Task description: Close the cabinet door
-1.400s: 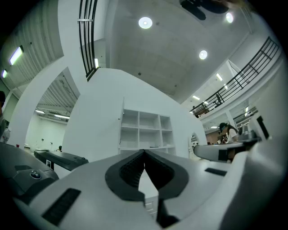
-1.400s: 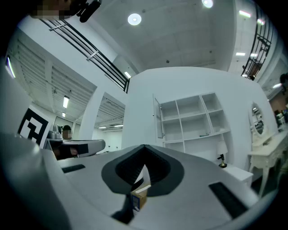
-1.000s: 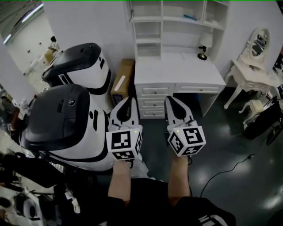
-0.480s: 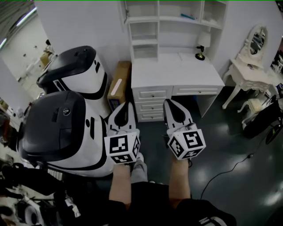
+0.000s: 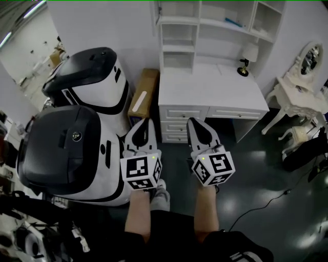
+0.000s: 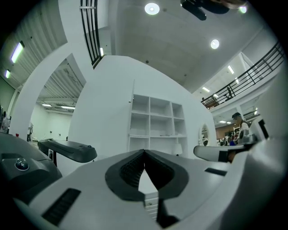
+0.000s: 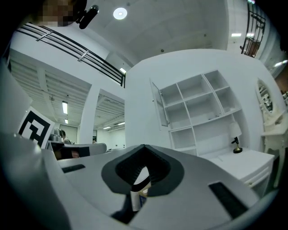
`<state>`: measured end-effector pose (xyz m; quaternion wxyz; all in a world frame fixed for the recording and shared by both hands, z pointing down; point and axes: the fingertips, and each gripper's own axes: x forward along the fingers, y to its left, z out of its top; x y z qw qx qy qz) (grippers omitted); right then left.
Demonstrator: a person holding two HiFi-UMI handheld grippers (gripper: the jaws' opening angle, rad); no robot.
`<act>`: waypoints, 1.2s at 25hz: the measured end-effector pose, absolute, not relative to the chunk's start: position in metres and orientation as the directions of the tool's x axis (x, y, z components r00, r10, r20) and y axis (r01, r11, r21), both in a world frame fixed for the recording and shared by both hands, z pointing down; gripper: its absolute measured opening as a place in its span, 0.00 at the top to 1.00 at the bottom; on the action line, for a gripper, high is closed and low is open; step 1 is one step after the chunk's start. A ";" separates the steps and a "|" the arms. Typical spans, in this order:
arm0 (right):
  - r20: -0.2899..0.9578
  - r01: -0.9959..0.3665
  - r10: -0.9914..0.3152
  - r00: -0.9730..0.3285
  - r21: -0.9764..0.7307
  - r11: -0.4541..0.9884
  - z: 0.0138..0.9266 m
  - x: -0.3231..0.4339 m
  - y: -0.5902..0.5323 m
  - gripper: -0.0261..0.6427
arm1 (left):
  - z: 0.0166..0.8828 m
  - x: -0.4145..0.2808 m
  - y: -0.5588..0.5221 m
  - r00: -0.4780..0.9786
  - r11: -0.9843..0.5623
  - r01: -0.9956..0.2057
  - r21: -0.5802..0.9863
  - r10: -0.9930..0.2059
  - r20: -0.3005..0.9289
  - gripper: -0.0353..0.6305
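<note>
A white desk (image 5: 210,89) carries a white shelf hutch (image 5: 215,20) against the far wall. The hutch's cabinet door (image 7: 159,105) stands open at its upper left corner and shows as a thin panel (image 5: 157,8) in the head view. My left gripper (image 5: 145,124) and right gripper (image 5: 195,123) are held side by side, level, over the dark floor in front of the desk drawers (image 5: 177,125). Both are well short of the hutch. The left gripper (image 6: 144,152) and the right gripper (image 7: 144,147) each have their jaws shut with nothing between them.
Two large white-and-black machines (image 5: 66,148) (image 5: 92,77) stand close on the left. A cardboard box (image 5: 143,94) leans between them and the desk. A lamp (image 5: 248,53) sits on the desk. A vanity table (image 5: 300,89), a dark bag (image 5: 307,148) and a floor cable (image 5: 256,204) lie right.
Both grippers have moved forward together toward the desk, staying shut and side by side. The desk and hutch now sit closer and further right in the head view.
</note>
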<state>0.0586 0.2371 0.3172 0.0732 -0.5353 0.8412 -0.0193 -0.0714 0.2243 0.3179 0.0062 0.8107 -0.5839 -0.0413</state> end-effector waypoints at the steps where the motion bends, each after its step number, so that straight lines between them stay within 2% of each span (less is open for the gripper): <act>1: -0.098 -0.895 -0.901 -0.423 -0.108 0.432 0.318 0.054 0.228 0.94 | 0.318 -0.077 0.215 0.306 -0.309 -0.949 0.061 -0.950 -0.057 0.93; 15: -0.079 -0.899 -0.895 -0.439 0.023 0.438 0.295 -0.004 0.099 0.94 | 0.306 -0.121 0.093 0.311 -0.323 -0.939 0.116 -0.944 -0.113 0.93; 20: -0.113 -0.902 -0.895 -0.432 0.072 0.427 0.279 -0.031 0.057 0.94 | 0.301 -0.151 0.052 0.308 -0.326 -0.937 0.126 -0.941 -0.140 0.93; 25: -0.062 -0.910 -0.909 -0.411 0.089 0.405 0.291 -0.058 0.015 0.94 | 0.303 -0.176 0.022 0.300 -0.318 -0.940 0.123 -0.943 -0.145 0.93; 30: -0.065 -0.912 -0.913 -0.404 0.104 0.396 0.290 -0.070 -0.008 0.94 | 0.309 -0.181 0.004 0.319 -0.336 -0.933 0.127 -0.938 -0.138 0.93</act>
